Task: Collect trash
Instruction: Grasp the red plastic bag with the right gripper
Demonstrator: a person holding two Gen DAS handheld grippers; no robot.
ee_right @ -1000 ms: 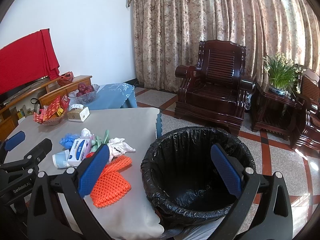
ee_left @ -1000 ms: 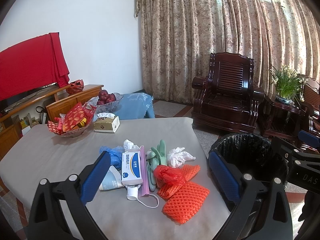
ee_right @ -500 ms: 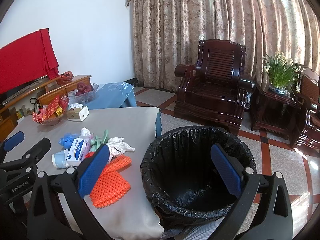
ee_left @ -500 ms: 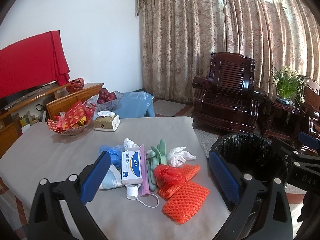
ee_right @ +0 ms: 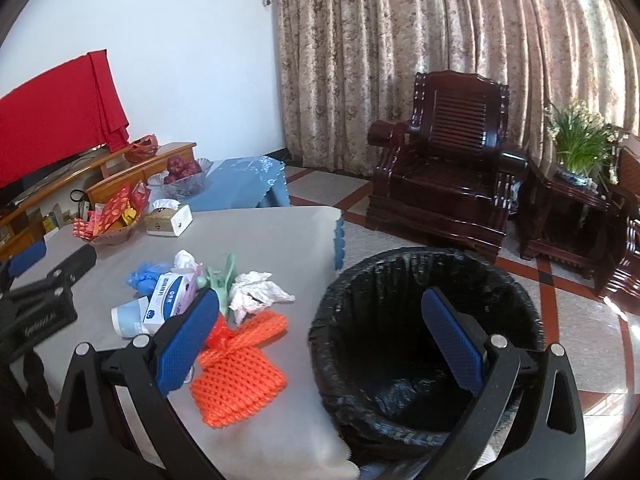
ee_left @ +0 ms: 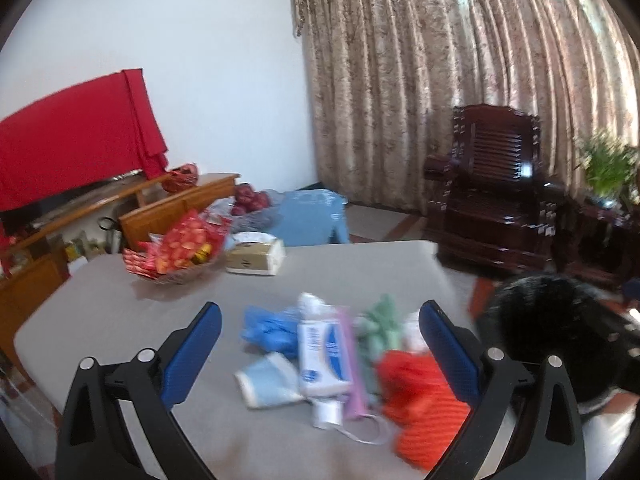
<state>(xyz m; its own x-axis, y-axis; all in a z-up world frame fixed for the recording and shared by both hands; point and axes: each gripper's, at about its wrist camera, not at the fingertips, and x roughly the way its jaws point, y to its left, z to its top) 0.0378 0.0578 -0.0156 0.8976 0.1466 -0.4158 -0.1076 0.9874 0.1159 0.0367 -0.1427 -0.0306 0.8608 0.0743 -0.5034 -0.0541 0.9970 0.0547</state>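
Left tongs wide apart, empty, above blurred trash pile, table

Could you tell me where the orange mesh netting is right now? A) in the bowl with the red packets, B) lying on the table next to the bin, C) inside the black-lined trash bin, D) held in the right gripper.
B: the orange mesh netting lies flat on the table, apart from the black-lined trash bin, and the right gripper is open and holds nothing.
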